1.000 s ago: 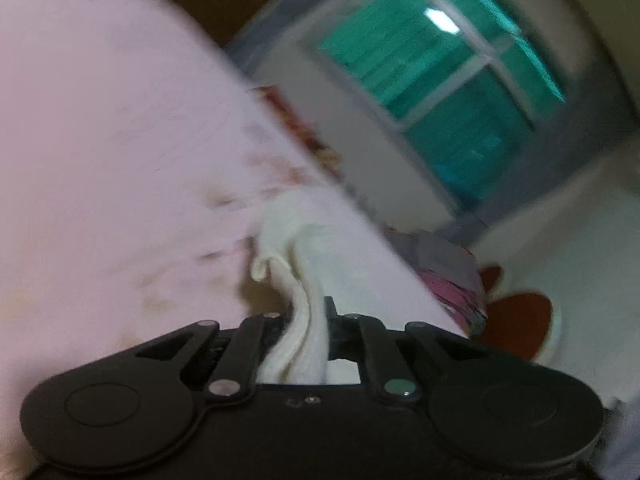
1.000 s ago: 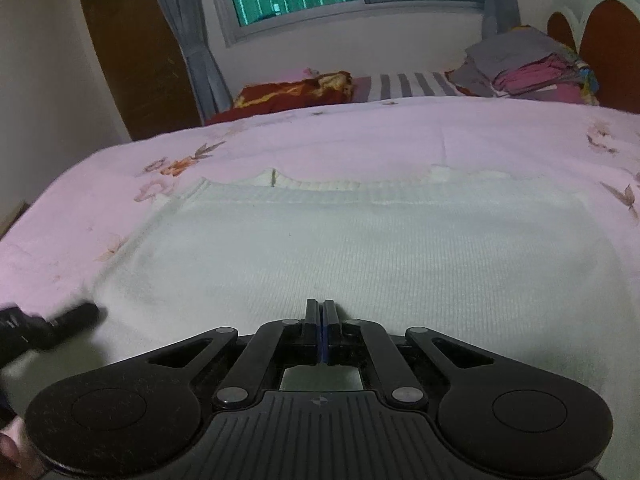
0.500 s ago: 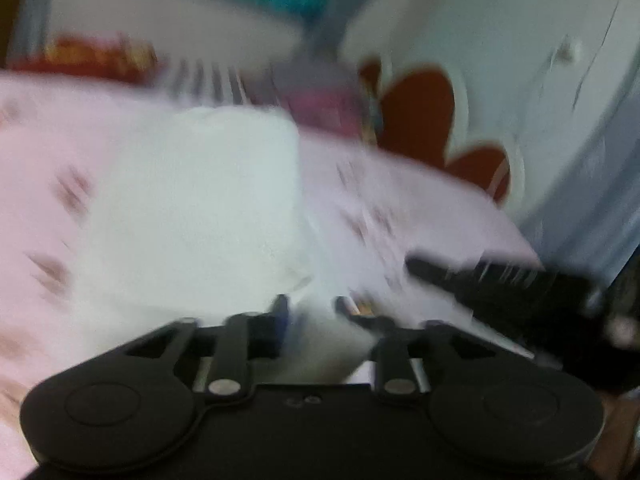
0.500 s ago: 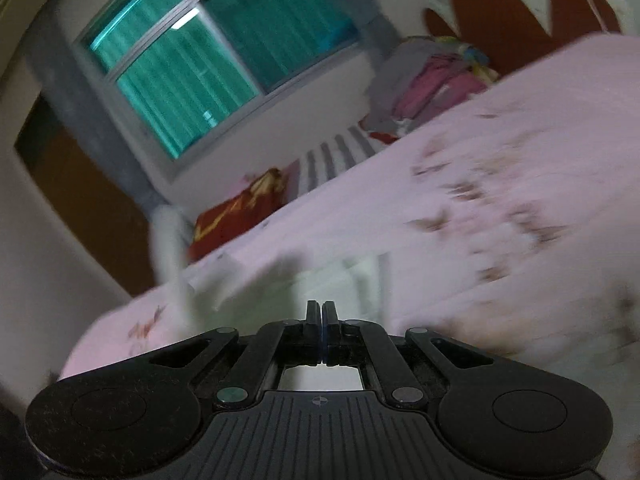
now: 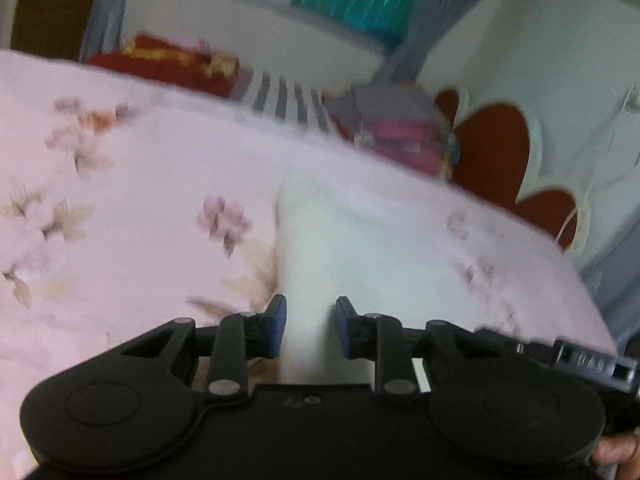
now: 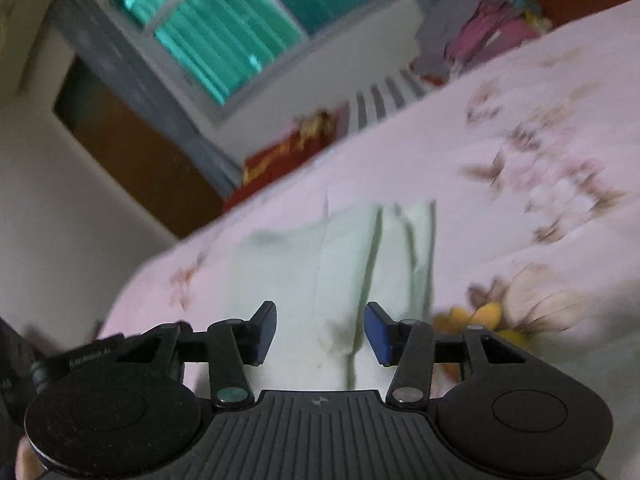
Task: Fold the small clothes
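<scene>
Now both tools, left tool [image 5: 308, 326] and right tool [image 6: 320, 332], have let go, jaws apart; the cream knitted garment [image 6: 340, 264] lies folded narrower on the pink floral bedspread [image 6: 540, 128], so one fold seems finished.

I'm seeing a bed under a pale pink floral bedspread [image 5: 160, 184], with a red-and-gold pillow [image 5: 168, 66] at its far edge. Behind it, a teal-lit window with vertical blinds [image 6: 224, 40], grey curtains [image 6: 132, 80], white walls and a scalloped red-brown headboard [image 5: 492, 156].
</scene>
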